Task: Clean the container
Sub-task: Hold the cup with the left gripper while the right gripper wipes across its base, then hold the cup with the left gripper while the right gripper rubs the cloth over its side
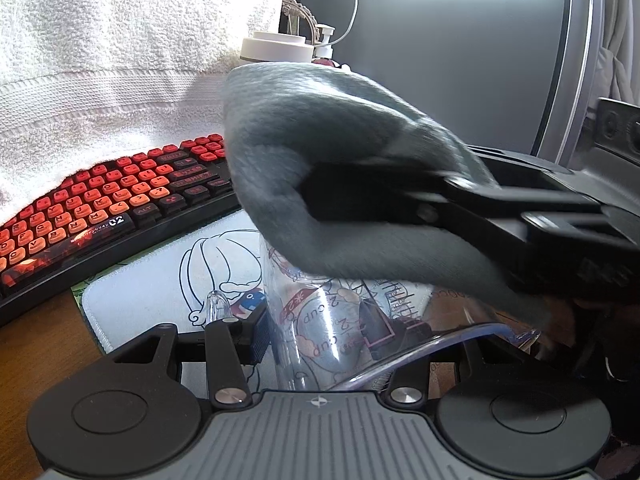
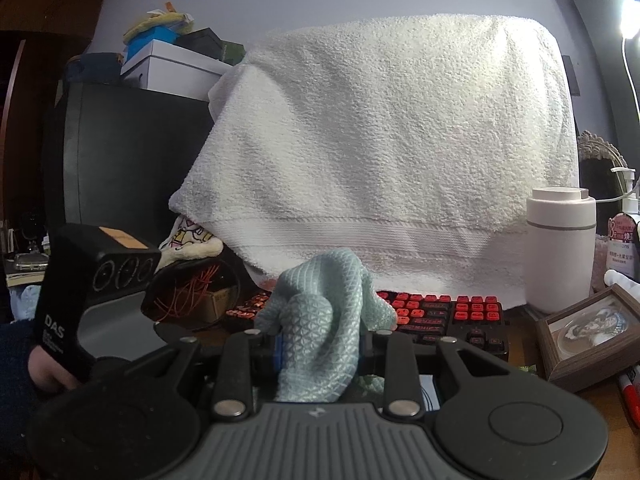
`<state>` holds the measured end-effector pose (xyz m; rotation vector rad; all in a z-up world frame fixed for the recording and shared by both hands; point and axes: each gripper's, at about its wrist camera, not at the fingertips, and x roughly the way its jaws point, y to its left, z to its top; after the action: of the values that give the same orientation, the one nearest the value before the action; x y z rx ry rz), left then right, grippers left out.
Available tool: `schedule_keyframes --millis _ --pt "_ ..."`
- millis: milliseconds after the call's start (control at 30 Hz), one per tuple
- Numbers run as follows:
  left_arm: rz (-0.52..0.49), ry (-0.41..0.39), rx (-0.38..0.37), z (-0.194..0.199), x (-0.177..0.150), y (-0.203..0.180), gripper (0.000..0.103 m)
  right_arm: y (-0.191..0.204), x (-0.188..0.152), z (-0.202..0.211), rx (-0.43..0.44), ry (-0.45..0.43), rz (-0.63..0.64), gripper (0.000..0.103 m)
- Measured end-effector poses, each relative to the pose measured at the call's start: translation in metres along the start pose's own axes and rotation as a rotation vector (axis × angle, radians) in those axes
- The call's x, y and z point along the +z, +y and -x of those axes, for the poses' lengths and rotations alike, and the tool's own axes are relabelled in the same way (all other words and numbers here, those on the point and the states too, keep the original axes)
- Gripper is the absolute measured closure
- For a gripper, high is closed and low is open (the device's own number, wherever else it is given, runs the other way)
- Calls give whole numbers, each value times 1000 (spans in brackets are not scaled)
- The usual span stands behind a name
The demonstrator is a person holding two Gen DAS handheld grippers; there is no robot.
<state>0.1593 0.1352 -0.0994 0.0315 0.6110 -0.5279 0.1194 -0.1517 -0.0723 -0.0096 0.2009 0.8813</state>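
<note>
A clear plastic measuring cup (image 1: 298, 308) with printed cup marks lies sideways in my left gripper (image 1: 316, 334). The blue-padded left finger (image 1: 258, 338) presses its wall, and the other finger shows through the plastic. Just above the cup, a grey-blue cloth (image 1: 320, 132) is bunched around the tips of my right gripper (image 1: 320, 194), which reaches in from the right. The cloth's lower fold touches the cup's upper side. In the right wrist view the same cloth (image 2: 320, 300), pale teal with a diamond weave, is pinched in my right gripper (image 2: 320, 350). The cup is hidden there.
A black keyboard (image 1: 100, 204) with red keys sits behind a mouse mat (image 1: 160, 288) with a cartoon drawing. A white towel (image 2: 380, 140) hangs over something tall behind it. At the right stand a white lidded jar (image 2: 560, 248) and a framed picture (image 2: 588, 332). A black bowl of red wires (image 2: 192, 296) is at the left.
</note>
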Motion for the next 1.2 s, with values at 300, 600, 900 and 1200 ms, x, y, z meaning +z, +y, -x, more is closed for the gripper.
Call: schedule_keyframes --millis 300,600,900,1200 --pt "-1 0 1 -6 2 10 57 18 0 21 49 10 27 75" --pt "3 0 -1 -12 2 26 57 6 3 13 71 23 31 75" --pt "4 0 -2 -18 2 36 57 -11 5 -7 30 22 2 75" --pt "0 0 0 -17 2 41 57 4 0 3 23 12 -3 75"
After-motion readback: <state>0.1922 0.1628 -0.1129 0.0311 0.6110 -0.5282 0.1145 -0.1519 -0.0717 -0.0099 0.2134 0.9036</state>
